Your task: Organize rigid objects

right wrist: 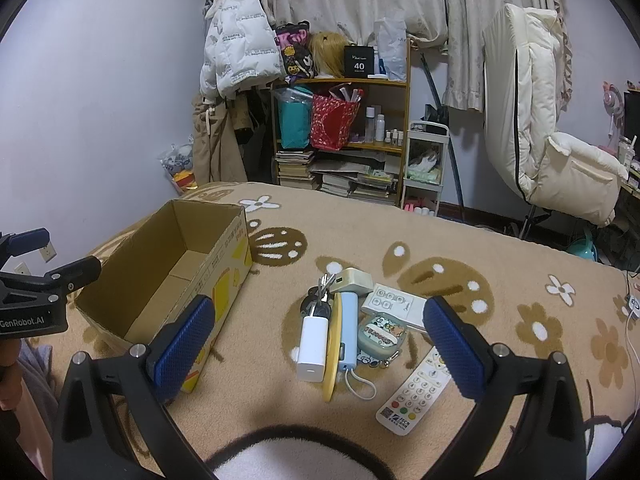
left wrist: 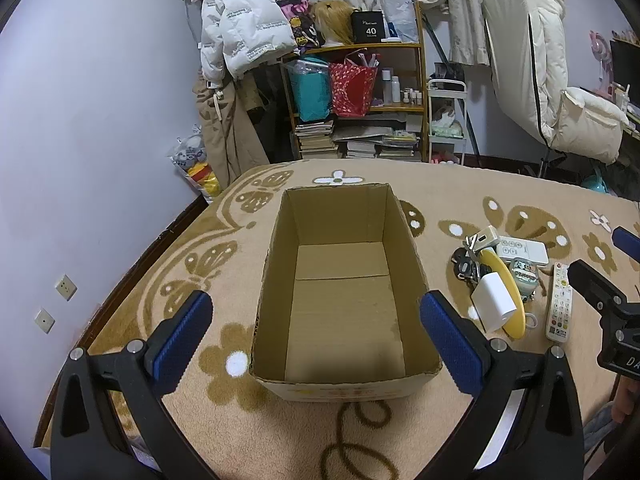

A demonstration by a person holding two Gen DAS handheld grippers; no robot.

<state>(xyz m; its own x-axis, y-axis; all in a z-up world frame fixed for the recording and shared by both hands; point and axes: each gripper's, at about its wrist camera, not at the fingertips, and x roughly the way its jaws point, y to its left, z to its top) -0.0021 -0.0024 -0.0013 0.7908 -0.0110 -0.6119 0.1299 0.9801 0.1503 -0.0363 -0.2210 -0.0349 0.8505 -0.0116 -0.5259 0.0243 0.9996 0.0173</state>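
An empty open cardboard box (left wrist: 340, 292) (right wrist: 168, 272) stands on the patterned blanket. To its right lies a pile: a white charger (right wrist: 312, 344) (left wrist: 494, 300), a yellow disc (right wrist: 334, 360) (left wrist: 508, 292), a light blue power bank (right wrist: 347, 332), keys (right wrist: 320, 300) (left wrist: 468, 264), a white remote (right wrist: 416, 396) (left wrist: 560, 300), a flat white panel (right wrist: 394, 304) (left wrist: 522, 250), a small cartoon case (right wrist: 382, 336) and a beige adapter (right wrist: 354, 278). My left gripper (left wrist: 316, 340) hangs open, straddling the box's near end. My right gripper (right wrist: 320, 344) is open above the pile.
A shelf (right wrist: 340, 136) with books, bags and bottles stands behind the bed, beside hanging coats (right wrist: 236, 56) and a small white cart (right wrist: 424, 168). A padded chair (right wrist: 560, 160) is at the right. The wall (left wrist: 80, 120) runs close on the left. A cable (right wrist: 632, 320) lies at the blanket's right edge.
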